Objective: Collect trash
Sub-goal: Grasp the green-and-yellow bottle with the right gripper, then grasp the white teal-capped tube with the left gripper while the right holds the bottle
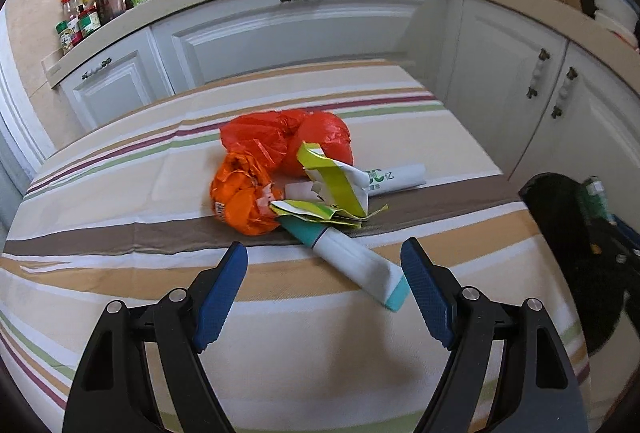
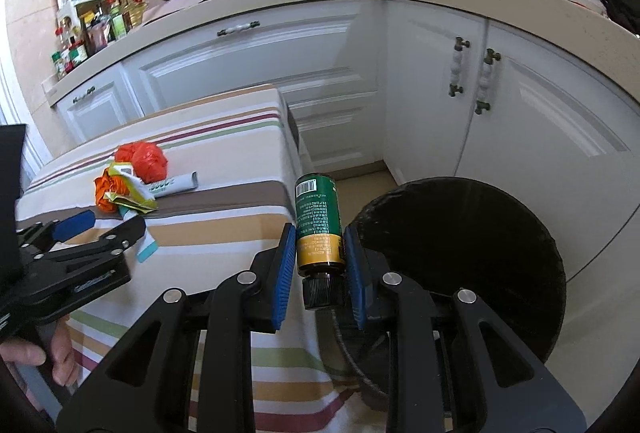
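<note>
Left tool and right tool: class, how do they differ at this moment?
The left tool is open and empty; the right tool is shut on a green bottle. The left hovers over the striped table near a white tube; the right is beside the table, by a black bin. Both have blue pads.

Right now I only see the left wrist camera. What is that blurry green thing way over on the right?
Observer: A green bottle. The right gripper has it clamped between its fingers, black cap toward the camera.
Operator: Is it inside the bin?
Observer: No. It is held in the air between the table's edge and the left rim of the round black bin, which stands on the floor.
Operator: Who holds my gripper?
Observer: A bare hand grips the handle of the left gripper from below.
</note>
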Motion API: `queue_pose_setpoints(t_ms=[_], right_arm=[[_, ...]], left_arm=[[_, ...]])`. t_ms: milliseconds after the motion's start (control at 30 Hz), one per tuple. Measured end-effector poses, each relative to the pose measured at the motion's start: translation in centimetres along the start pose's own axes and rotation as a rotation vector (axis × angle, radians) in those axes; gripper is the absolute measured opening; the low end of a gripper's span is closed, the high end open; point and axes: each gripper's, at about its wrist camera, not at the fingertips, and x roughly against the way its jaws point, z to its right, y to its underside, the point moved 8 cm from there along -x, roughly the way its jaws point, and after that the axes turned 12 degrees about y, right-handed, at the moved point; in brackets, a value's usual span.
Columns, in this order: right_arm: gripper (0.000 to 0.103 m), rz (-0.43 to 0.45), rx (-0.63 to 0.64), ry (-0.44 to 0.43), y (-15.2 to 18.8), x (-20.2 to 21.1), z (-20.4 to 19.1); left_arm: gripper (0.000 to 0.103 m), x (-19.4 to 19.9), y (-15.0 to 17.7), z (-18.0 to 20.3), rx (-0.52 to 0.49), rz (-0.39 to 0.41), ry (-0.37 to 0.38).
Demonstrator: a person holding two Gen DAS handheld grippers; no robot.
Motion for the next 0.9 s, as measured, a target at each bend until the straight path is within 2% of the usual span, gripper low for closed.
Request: queue_pose_setpoints(t_ms=[100, 367, 600, 900], right_arm=[[0.024, 0.006, -0.013, -0.003, -0.1, 0.2, 0.7], [0.024, 0.007, -0.03, -0.013, 0.1, 0.2, 1.2], [0.024, 0.003, -0.017, -0.02, 0.3, 0.5, 0.4], [0.024, 0.006, 0.004, -0.029, 0.4, 1.0, -1.0]], left_arm=[[0.077, -1.1, 0.5, -0.1, 0.006, -0.054, -0.007], [0.078, 0.0, 1.7, -2.1, 0.036, -0.057, -0.006], [0.078, 1.5, 3.1, -3.3, 0.004, -0.064, -0.006], [0.077, 2.7, 4.1, -5.6, 0.019, -0.07, -0.012]])
